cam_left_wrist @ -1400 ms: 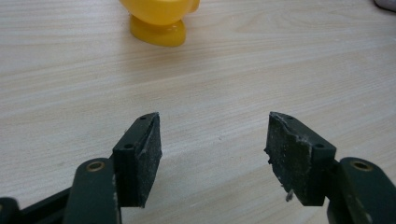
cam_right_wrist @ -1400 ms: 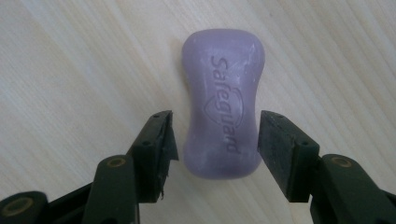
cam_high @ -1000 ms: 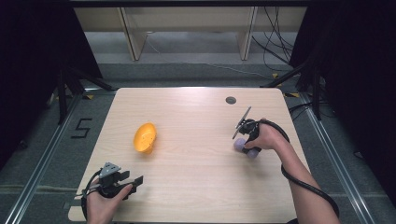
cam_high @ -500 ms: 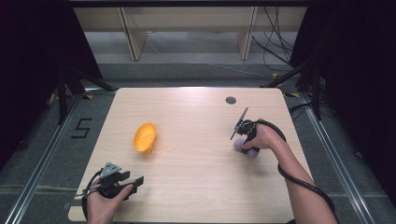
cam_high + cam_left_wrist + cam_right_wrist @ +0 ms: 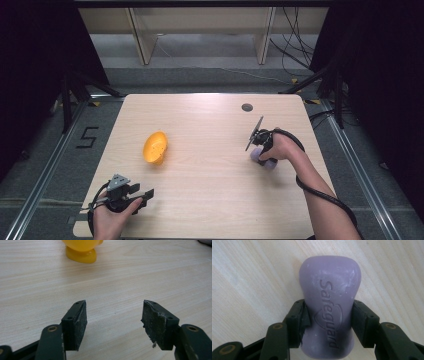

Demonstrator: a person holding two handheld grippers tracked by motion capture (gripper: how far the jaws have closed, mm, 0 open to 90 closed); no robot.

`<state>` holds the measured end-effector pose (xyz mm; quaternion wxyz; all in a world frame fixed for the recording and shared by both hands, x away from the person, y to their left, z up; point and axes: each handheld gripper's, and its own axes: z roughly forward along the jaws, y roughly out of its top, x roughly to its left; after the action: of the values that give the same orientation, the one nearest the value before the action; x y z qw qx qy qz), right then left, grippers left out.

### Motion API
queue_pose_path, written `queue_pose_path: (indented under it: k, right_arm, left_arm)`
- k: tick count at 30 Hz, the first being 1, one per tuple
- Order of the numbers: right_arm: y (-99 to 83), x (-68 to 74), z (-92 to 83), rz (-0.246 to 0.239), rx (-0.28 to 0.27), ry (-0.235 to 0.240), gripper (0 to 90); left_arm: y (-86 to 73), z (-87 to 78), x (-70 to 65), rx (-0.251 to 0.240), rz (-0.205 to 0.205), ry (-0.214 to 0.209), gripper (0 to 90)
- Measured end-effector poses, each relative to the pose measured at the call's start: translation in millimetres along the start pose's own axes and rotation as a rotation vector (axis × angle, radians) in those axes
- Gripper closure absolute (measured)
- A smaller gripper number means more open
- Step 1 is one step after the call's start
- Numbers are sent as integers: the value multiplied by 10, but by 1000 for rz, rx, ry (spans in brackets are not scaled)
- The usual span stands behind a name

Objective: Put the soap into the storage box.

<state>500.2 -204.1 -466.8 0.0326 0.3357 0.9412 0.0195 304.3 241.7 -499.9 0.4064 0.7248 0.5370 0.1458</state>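
Two tongs are in use on the table. Right tongs: jaws have just been closing and now stand against both sides of the purple soap bar, which lies flat on the wood between them. Grasp appears made; lifting and placing remain. Left tongs: wide open, empty, with the yellow dish well ahead of them, probably the soap's destination

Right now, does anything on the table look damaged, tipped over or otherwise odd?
Two small things. The yellow bowl lies tipped on its side rather than standing on its foot. On the left tongs, one pad is torn and ragged at its edge. The purple soap bar in the right tongs looks whole.
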Motion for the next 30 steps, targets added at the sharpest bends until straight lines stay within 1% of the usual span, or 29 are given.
queue_pose_path:
  k: [1, 2, 4, 6, 8, 9, 10, 12, 13, 14, 15, 16, 17, 18, 19, 20, 21, 22, 24, 25, 26, 28, 29, 30]
  right_arm:
    - [-1, -1, 1, -12, -2, 4, 494]
    - [7, 6, 13, -6, 2, -11, 494]
    - [11, 12, 8, -1, 6, -2, 495]
    - [9, -7, 19, -15, 0, -3, 496]
    - [0, -3, 21, -3, -3, -7, 498]
    - [-9, -18, 21, -28, -15, -3, 499]
    - [-14, 4, 13, -8, -13, -2, 499]
    - [-33, 11, 13, -21, -26, -9, 500]
    - [-43, 16, 16, -24, -35, -12, 501]
    - [-51, -15, 20, -69, -46, -14, 501]
    - [-59, 10, 11, -51, -45, -23, 501]
    - [-59, 16, 12, -60, -58, -10, 501]
    - [-69, 26, 10, -51, -62, -14, 501]
    - [-77, 17, 13, -60, -65, -24, 501]
    - [-84, 22, 13, -69, -83, -22, 501]
    - [-88, 17, 8, -79, -82, -16, 501]
    - [-97, 43, 4, -46, -74, -11, 501]
    - [-100, 29, 10, -70, -95, -20, 502]
    - [-106, 24, 11, -82, -99, -21, 501]
    - [-109, 43, 3, -64, -89, -17, 502]
    - [-113, 49, 5, -61, -94, -19, 501]
    - [-118, 42, 7, -85, -97, -29, 502]
    - [-122, 25, 23, -123, -118, -31, 502]
    - [-128, 74, 0, -72, -92, -30, 502]
  left_arm:
    - [1, -2, 1, -1, 1, -1, 362]
    - [3, -6, 3, 4, 1, -4, 363]
    - [2, -7, 2, 1, 1, 0, 364]
    - [1, -10, 6, 11, -1, -1, 365]
    - [-2, -4, 6, 6, -4, -6, 366]
    - [1, -9, 8, 9, 5, -5, 366]
    - [-1, -7, 6, 3, 7, -3, 367]
    - [-3, -6, 0, 2, -2, -6, 369]
    - [-2, -8, 4, 4, 6, -4, 370]
    - [-1, -8, 5, 6, 8, -3, 371]
    - [-3, -5, 0, 3, 4, 0, 371]
    - [-1, -7, 1, 8, 6, -4, 371]
    - [-1, -7, -1, 9, 7, -4, 371]
    - [-1, -7, -1, 9, 7, -4, 372]
    - [0, -8, -6, 8, 6, -1, 372]
    - [0, -7, -7, 7, 5, -2, 372]
    - [0, -7, -7, 6, 5, -2, 372]
    - [0, -6, -7, 2, 5, -4, 373]
    - [0, -7, -7, 3, 4, -5, 373]
    - [-1, -10, -7, 5, 4, -5, 373]
    - [-1, -10, -7, 5, 4, -5, 373]
    - [-3, -10, -5, 1, 4, -3, 374]
    - [-1, -13, -3, 5, 5, -4, 374]
    - [-1, -13, -3, 5, 5, -4, 374]
